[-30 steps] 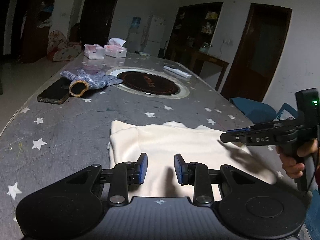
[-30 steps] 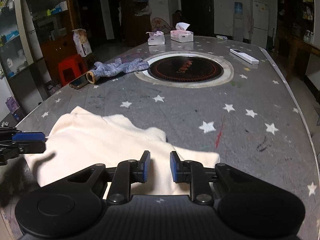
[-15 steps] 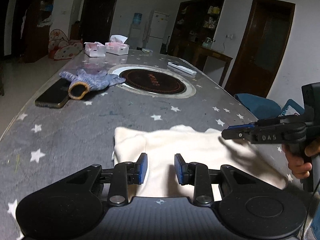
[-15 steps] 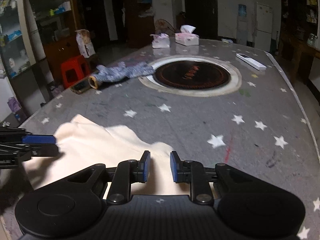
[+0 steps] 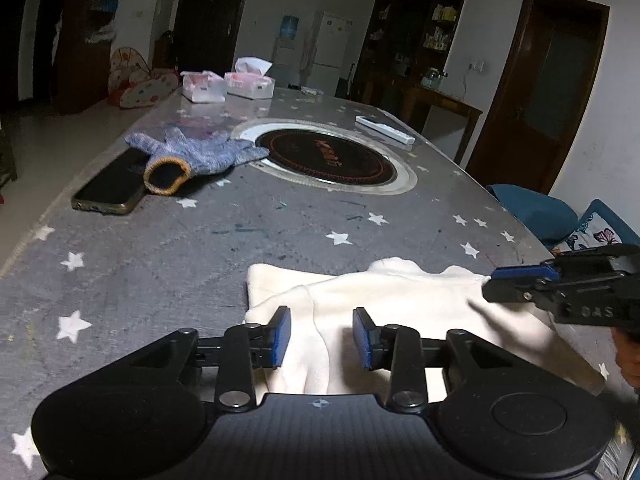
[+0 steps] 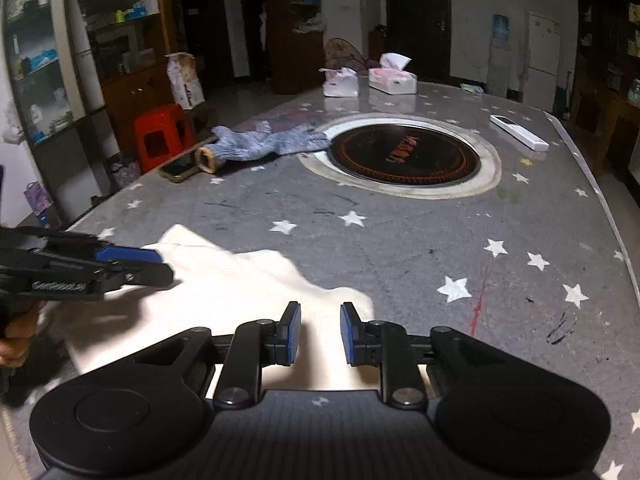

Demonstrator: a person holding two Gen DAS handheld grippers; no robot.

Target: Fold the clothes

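The only writing that reads clearly is "DAS", stamped on the side of the right gripper where it enters the left wrist view; the red lettering on the round black hotplate set into the table is too blurred to make out. The cream garment lies at the near end of the star-patterned table, under both tools. The left gripper hangs just above it with its blue pads apart and nothing between them; the right one, seen from its own camera, is likewise parted and holding nothing. The left view alone shows a phone plainly, beside a blue knit glove, and a brown door. The right view alone shows a red stool and shelves. Both show two tissue boxes and a white remote.
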